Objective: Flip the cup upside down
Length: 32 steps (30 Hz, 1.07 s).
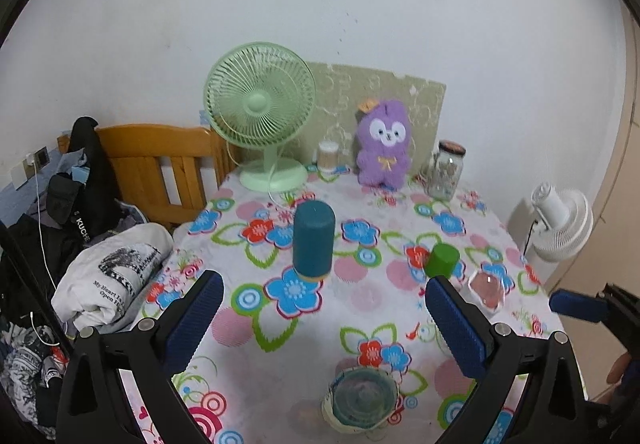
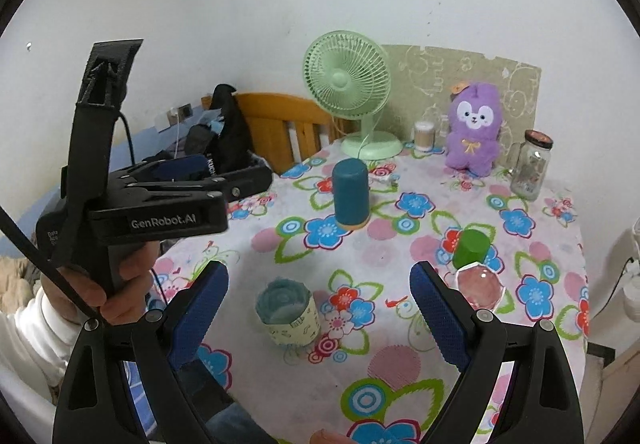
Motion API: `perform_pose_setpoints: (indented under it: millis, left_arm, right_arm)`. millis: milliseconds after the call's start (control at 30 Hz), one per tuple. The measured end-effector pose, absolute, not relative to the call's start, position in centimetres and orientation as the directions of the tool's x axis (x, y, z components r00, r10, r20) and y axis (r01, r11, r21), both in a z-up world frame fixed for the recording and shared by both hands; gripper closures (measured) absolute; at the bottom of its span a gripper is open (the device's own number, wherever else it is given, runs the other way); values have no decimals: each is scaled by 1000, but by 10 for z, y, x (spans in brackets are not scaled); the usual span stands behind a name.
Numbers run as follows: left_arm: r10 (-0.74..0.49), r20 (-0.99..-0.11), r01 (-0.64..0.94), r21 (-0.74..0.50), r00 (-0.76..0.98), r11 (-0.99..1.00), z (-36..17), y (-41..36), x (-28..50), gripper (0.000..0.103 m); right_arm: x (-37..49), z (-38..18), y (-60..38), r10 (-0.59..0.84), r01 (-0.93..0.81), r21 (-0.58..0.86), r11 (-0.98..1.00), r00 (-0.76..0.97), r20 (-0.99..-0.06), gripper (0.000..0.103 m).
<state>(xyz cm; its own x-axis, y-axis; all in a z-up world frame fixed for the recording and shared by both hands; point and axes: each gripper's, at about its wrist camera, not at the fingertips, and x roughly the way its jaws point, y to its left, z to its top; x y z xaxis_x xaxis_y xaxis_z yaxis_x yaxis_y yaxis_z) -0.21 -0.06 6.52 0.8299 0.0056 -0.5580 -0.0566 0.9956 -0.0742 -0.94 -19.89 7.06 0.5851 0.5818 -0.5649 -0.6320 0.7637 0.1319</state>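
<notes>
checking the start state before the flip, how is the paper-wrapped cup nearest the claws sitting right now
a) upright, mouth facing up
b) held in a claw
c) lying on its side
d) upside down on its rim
a: the paper-wrapped cup stands on the floral tablecloth with its open mouth up, and both the left claw and right claw are open and apart from it.
</notes>
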Motion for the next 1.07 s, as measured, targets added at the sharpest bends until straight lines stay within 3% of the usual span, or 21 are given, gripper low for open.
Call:
perform_pose_setpoints:
  millis: [500, 1067]
  left_arm:
    - [66, -464, -110, -69, 883, 991, 69, 16, -12, 0]
    - [66, -438, -99, -54, 896, 994, 67, 14, -10, 0]
  right_arm:
    - [-25, 88, -208, 488, -511, 67, 857, 763, -423, 0]
    - [-20, 86, -207, 468, -487, 69, 871, 778, -419, 0]
